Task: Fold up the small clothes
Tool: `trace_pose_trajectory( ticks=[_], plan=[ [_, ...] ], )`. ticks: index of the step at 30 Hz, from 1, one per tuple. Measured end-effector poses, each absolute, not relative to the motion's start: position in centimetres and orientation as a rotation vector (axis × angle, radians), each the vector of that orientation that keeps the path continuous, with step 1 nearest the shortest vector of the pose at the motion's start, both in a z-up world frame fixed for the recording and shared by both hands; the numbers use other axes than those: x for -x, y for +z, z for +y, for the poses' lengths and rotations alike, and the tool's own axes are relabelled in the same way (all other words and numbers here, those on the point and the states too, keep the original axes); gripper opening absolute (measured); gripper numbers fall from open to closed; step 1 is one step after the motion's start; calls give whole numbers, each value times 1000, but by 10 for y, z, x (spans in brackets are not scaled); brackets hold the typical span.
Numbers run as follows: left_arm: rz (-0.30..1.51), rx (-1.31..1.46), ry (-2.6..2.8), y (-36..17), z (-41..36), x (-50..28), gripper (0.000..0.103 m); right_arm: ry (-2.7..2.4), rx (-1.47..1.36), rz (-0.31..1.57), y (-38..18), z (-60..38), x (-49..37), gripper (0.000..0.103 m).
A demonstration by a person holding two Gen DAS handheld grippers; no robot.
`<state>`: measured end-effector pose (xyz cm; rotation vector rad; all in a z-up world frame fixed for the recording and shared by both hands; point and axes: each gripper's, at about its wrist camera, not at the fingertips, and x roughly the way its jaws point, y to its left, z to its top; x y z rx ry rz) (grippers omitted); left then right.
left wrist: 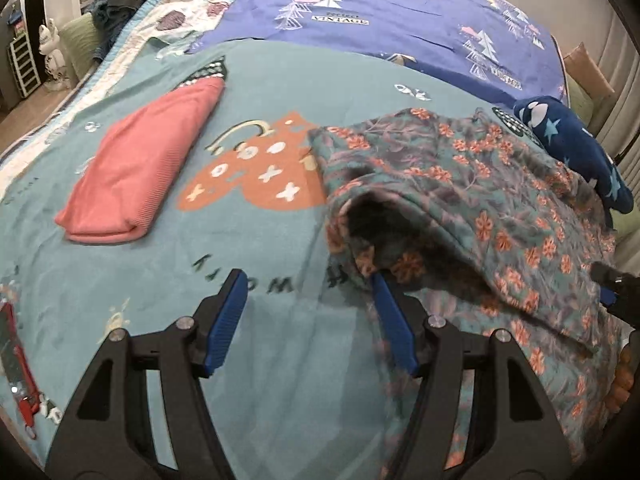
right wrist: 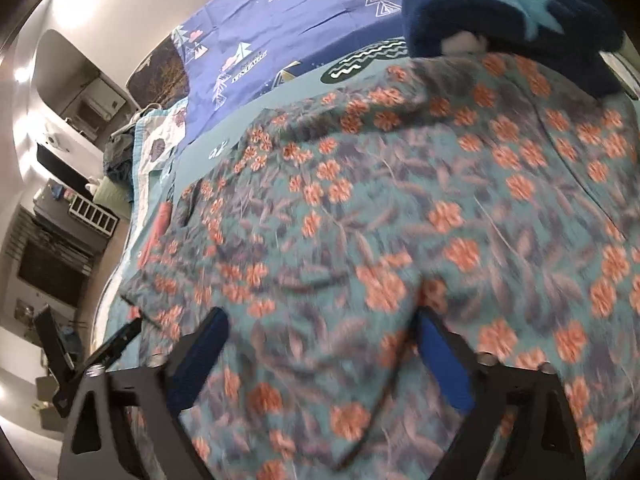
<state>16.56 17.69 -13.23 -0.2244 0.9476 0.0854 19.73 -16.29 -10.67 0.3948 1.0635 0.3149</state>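
Each tool (left wrist: 306, 280) has black triangular arms, silver screws and ribbed blue pads (left wrist: 226, 322).

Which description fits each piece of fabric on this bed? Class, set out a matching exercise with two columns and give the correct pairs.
Things:
1. pink garment
2. floral garment
3. navy star-print item
4. purple sheet

Descriptions:
A. printed with trees, at the far end
B. rumpled, directly ahead of both grippers
C. folded flat, to the left
D. at the far right edge, beside the floral fabric

Pairs: 1-C, 2-B, 3-D, 4-A

Left hand-held gripper (left wrist: 308, 284) and right hand-held gripper (right wrist: 320, 320) both spread wide.
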Motion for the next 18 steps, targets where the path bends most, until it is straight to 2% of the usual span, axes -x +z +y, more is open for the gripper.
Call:
trace_pose_trajectory(
  ticks=[1, 2, 12, 18],
  plan=[
    [950, 225, 91, -132, 176, -168, 66, 327, -394, 1068, -107, -160, -201, 35],
    [949, 222, 93, -132, 175, -171, 66, 351, -406, 1089, -107, -156, -203, 8],
    [924, 138, 84, -124, 158, -175, 66, 271, -445, 826, -34, -210, -194, 6],
    [925, 106, 53, -125, 146, -169, 66, 160, -474, 879, -57, -255, -200, 6]
  ],
)
